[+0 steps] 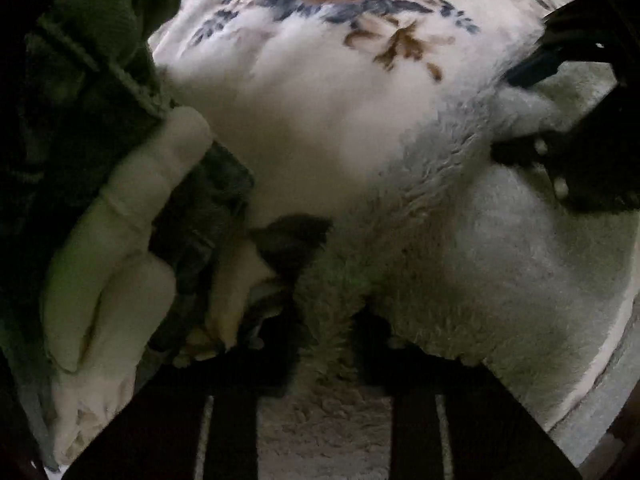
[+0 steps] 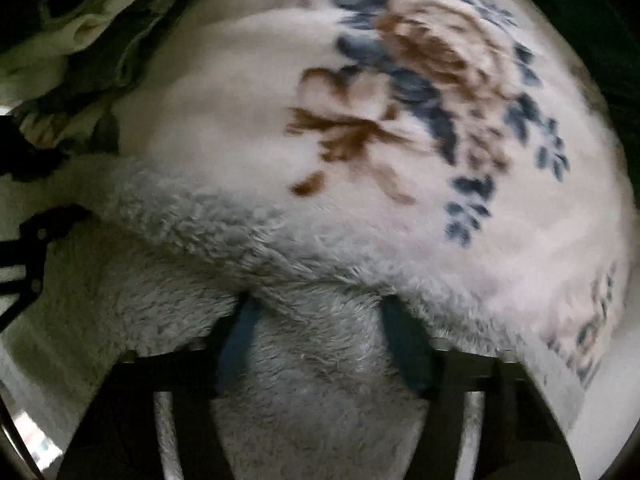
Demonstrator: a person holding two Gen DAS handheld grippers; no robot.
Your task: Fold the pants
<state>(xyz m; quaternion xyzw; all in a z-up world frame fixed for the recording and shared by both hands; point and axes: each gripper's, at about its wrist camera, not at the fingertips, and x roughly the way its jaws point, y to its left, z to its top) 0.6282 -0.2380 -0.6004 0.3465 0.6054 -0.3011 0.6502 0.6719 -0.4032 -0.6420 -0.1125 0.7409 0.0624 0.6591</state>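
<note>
The pants (image 1: 460,248) are pale grey-white fleece, lying on a cream blanket with a blue and brown flower print (image 1: 340,12). In the left wrist view my left gripper (image 1: 332,332) is shut on a bunched fold of the fleece. My right gripper shows at the right edge (image 1: 560,128) as dark parts on the fleece. In the right wrist view my right gripper (image 2: 324,320) pinches a thick fleece fold (image 2: 320,360) between its blue fingers (image 2: 236,344). The left gripper's dark frame (image 2: 36,232) sits at the far left.
A dark green garment (image 1: 80,80) and a pile of pale and grey clothes (image 1: 120,260) lie at the left in the left wrist view. Crumpled clothes (image 2: 80,32) lie at the upper left in the right wrist view. The flower blanket (image 2: 420,100) stretches ahead.
</note>
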